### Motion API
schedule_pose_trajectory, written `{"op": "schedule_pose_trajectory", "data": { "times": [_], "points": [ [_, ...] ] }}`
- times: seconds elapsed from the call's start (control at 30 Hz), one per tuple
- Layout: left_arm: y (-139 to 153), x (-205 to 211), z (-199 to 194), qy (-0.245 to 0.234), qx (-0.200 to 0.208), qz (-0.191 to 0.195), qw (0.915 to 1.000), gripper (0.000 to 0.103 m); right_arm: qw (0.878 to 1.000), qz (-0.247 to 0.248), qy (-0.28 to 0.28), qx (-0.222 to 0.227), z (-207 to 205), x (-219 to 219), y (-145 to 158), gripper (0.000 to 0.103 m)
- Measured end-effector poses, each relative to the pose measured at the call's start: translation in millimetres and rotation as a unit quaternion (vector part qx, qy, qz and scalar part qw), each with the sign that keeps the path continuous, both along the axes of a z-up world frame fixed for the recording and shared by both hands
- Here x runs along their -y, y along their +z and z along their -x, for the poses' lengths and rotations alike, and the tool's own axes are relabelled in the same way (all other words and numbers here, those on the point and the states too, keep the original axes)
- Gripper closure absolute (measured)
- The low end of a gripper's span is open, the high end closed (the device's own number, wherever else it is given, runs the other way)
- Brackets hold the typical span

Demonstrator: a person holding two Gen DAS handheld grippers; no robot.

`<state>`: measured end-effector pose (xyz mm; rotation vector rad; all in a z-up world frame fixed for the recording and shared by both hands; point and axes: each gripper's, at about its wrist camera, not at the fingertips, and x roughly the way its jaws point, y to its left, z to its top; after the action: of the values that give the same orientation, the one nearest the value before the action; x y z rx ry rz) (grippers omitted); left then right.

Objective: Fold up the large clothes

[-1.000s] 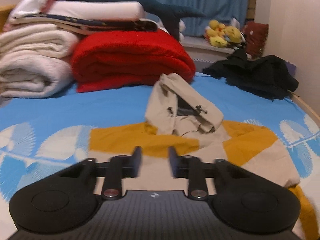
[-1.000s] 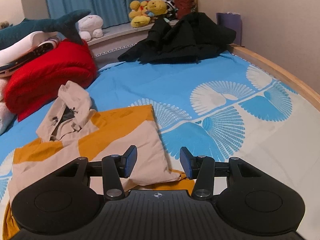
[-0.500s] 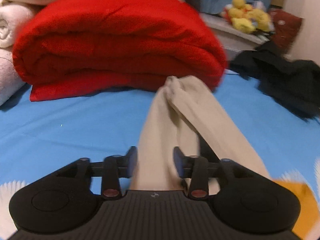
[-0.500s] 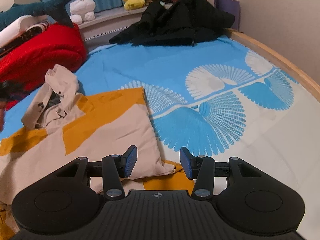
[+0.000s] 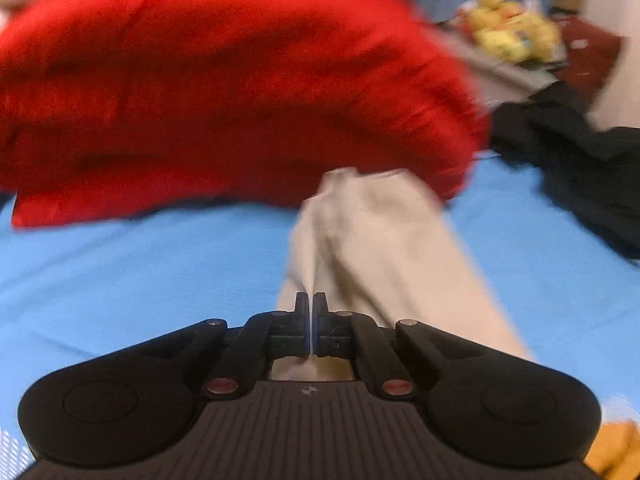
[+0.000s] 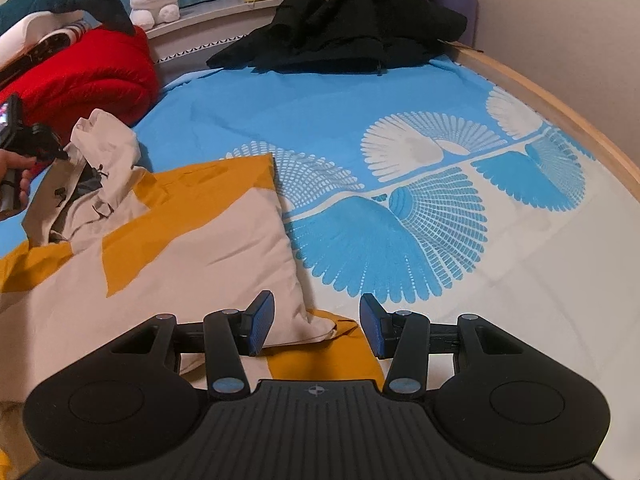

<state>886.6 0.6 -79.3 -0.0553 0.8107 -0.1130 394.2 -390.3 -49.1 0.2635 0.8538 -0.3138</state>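
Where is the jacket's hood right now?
In the right wrist view the beige hood lies far left on the blue bedsheet, just before the red blanket.

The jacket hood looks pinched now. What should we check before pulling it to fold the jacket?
1. Left gripper has the hood: ok, jaws shut on a thin beige fold, just closed.
2. Grip is deep enough: cannot tell, the view is blurred.
3. Right gripper is ready: ok, jaws open above the jacket bottom corner, holding nothing.
4. Jacket body lies flat: not ok, wrinkled near the hood.
5. Red blanket is clear of the hood: cannot tell, it sits very close behind.
6. Blue sheet has free room for folding: ok, the black clothes lie far back.
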Motion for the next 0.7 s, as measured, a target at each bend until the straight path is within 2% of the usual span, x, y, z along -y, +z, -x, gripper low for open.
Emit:
{"op": "schedule_pose_trajectory", "data": {
  "times": [0.07,0.13,0.2,0.27,0.33,0.37,0.4,0.43,0.47,0.5,0.57,0.63,0.7],
  "points": [
    [30.8,3.5,36.0,-0.051,0.037,0.006,0.998,0.103,1.0,-0.006,-0.001,0.009,1.6,1.5,6.6,0.054],
    [61.1,9.2,86.5,-0.12,0.074,-0.012,0.99,0.103,1.0,-0.012,-0.004,0.025,4.5,3.0,15.5,0.054],
    [91.4,11.6,162.0,-0.21,0.116,-0.037,0.9702,0.103,0.999,-0.021,-0.009,0.037,7.7,4.8,24.1,0.054],
    [105.1,6.2,235.9,-0.276,0.133,-0.051,0.9506,0.103,0.998,-0.034,-0.01,0.049,12.8,6.0,32.1,0.054],
    [97.1,-4.6,314.9,-0.33,0.114,-0.07,0.9346,0.103,0.997,-0.043,-0.011,0.064,18.5,5.6,39.5,0.054],
    [86.8,-10.0,347.4,-0.354,0.097,-0.091,0.9259,0.103,0.996,-0.048,-0.012,0.072,21.4,5.7,42.8,0.054],
    [70.5,-17.8,382.9,-0.369,0.072,-0.126,0.9181,0.098,0.995,-0.054,-0.014,0.077,23.8,6.0,45.0,0.054],
    [58.0,-25.1,405.5,-0.361,0.05,-0.157,0.9179,0.098,0.995,-0.062,-0.014,0.082,25.7,6.2,46.3,0.054],
    [49.5,-33.5,421.9,-0.337,0.03,-0.176,0.9244,0.098,0.994,-0.069,-0.013,0.087,27.8,6.0,46.9,0.054],
    [46.4,-46.2,434.6,-0.289,0.01,-0.175,0.9411,0.098,0.993,-0.077,-0.013,0.088,29.6,5.9,47.3,0.054],
    [55.4,-72.5,450.9,-0.17,-0.013,-0.125,0.9774,0.097,0.991,-0.094,-0.012,0.096,33.4,5.2,47.4,0.054],
    [67.5,-91.1,463.3,-0.08,0.001,-0.053,0.9954,0.095,0.989,-0.106,-0.002,0.101,34.7,2.3,45.9,0.054],
    [70.5,-96.2,467.5,-0.027,0.019,0.022,0.9992,0.089,0.987,-0.126,-0.001,0.101,33.7,-0.6,42.0,0.054]
  ]
}}
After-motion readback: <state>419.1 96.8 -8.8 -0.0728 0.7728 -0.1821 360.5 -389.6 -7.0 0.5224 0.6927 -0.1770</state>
